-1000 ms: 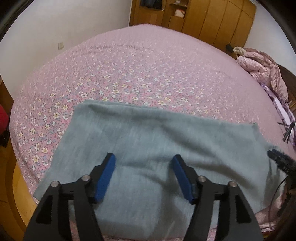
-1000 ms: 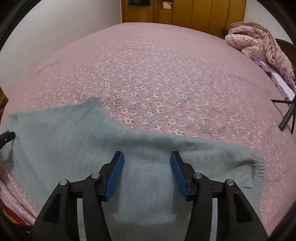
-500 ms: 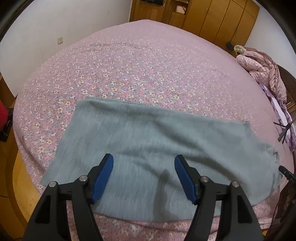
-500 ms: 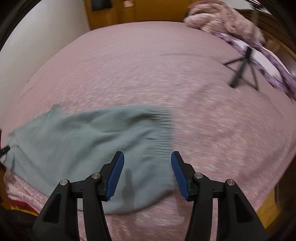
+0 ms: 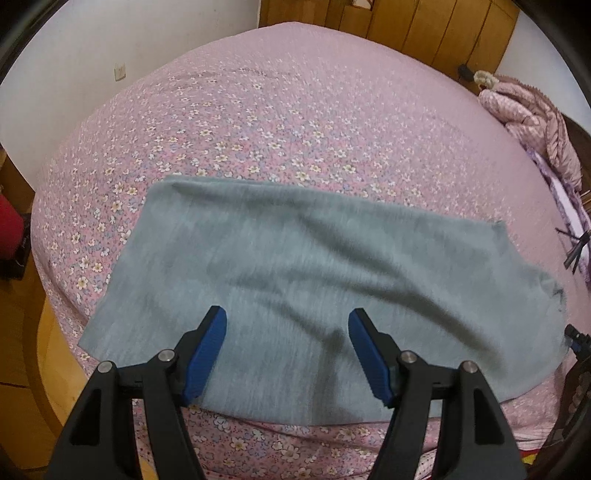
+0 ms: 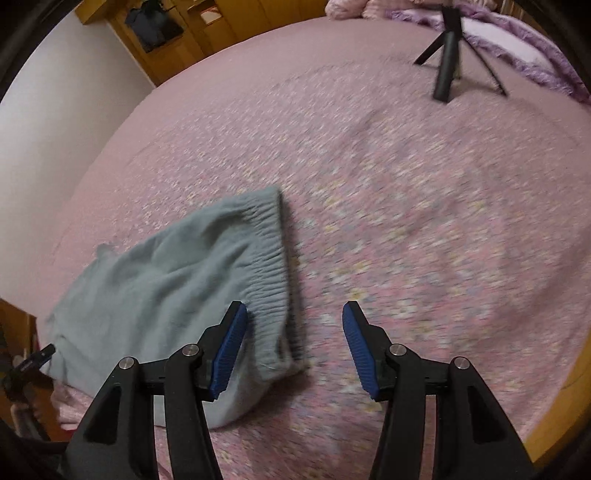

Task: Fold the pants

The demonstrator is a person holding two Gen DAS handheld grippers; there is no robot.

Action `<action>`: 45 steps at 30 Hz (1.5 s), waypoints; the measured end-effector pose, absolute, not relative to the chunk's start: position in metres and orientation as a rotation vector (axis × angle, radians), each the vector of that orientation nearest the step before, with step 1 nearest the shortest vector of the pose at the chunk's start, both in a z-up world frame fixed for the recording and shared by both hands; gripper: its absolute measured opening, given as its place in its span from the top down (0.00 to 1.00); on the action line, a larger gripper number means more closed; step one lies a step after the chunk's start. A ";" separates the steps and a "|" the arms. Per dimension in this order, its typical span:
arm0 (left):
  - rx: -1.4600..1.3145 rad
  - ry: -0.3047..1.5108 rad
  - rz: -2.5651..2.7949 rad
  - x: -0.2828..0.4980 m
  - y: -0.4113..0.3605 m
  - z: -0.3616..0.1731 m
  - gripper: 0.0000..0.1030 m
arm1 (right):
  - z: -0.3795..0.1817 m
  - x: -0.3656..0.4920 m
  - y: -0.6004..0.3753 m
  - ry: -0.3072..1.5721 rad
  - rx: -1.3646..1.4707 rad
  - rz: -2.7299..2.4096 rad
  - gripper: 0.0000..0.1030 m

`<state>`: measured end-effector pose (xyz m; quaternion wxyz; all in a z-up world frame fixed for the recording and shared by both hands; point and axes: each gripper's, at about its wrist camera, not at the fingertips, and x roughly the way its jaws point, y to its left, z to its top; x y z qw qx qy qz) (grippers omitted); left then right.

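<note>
Grey-green pants (image 5: 303, 273) lie flat and folded lengthwise on a pink floral bedspread (image 5: 280, 122), near the bed's front edge. My left gripper (image 5: 287, 325) hovers open above the cloth's near middle, nothing between its blue pads. In the right wrist view the pants (image 6: 173, 284) show their gathered elastic waistband (image 6: 271, 258) at their right end. My right gripper (image 6: 294, 317) is open above the waistband's near corner and the bare bedspread (image 6: 424, 229) beside it, holding nothing.
A black tripod (image 6: 448, 66) stands on the bed at the far right. A pink quilted jacket (image 5: 532, 118) is heaped near the headboard. Wooden wardrobes (image 5: 424, 26) line the far wall. A wooden bed frame edge (image 5: 48, 369) runs along the near left side.
The right gripper has swung rightwards along the pants to the waistband end and rolled, so the bed now looks tilted. The left gripper has tipped slightly; the pants appear farther from it.
</note>
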<state>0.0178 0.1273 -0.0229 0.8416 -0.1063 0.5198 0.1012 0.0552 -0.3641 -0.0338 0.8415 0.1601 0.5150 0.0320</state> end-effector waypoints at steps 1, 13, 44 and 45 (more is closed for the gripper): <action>-0.215 1.101 0.215 0.018 0.126 -0.023 0.30 | -0.035 0.056 -0.361 1.088 0.331 0.076 0.46; -0.156 1.119 0.226 0.019 0.121 -0.030 0.28 | -0.048 0.062 -0.342 1.051 0.258 0.098 0.46; -0.110 1.127 0.241 0.023 0.112 -0.034 0.23 | -0.048 0.054 -0.341 1.004 0.321 0.154 0.62; -0.108 1.127 0.242 0.024 0.111 -0.034 0.23 | -0.048 0.054 -0.341 1.007 0.323 0.156 0.62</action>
